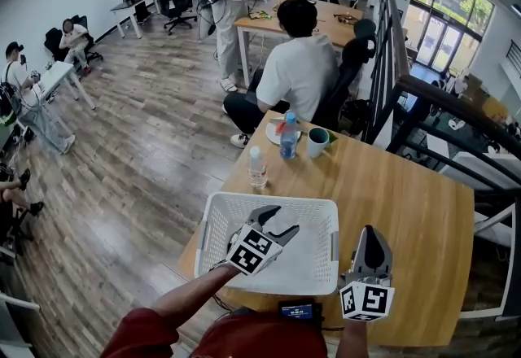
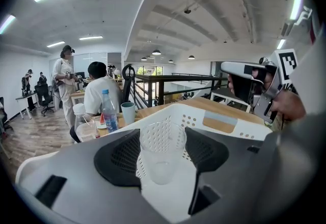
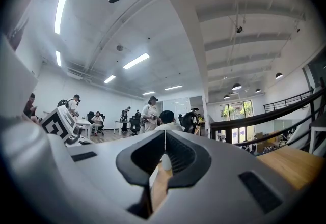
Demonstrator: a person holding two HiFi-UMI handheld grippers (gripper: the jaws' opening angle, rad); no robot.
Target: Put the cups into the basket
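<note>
left gripper [image 1: 282, 220]: we see it over the middle of the basket, tilted downward. Its jaws are set wide, with both black pads against the sides of a cup.
clear plastic cup [image 2: 162, 159]: it stands upright between the left pads, its rim reaching from pad to pad. Its base is over the basket's white floor, and we cannot tell whether it touches.
white perforated plastic basket [image 1: 244, 199]: it sits at the near edge of the table, toward 7 o'clock of the tabletop, long side facing us.
right gripper [image 1: 372, 236]: it is at 3 o'clock of the basket, just outside the right wall, pointing toward 12 o'clock. We see its jaws closed tip to tip, gripping nothing.
teal cup [image 1: 317, 141]: it stands on the table at 1 o'clock from the basket, well apart from it, near the far edge.
blue-labelled clear bottle [image 1: 288, 137]: it stands upright just beside the teal cup, at that cup's 9 o'clock.
white-capped clear bottle [image 1: 257, 168]: it stands upright at 12 o'clock from the basket's left half, near its far rim.
white plate [image 1: 272, 135]: it lies at the table's far edge, at 9 o'clock of the blue-labelled bottle and close against it. The left gripper view shows a red slice on it.
seated person in a white shirt [image 1: 297, 63]: at 12 o'clock beyond the table, with their back turned to us.
light wooden table [image 1: 407, 210]: it carries everything above, and its right half lies bare at 3 o'clock of the right gripper.
</note>
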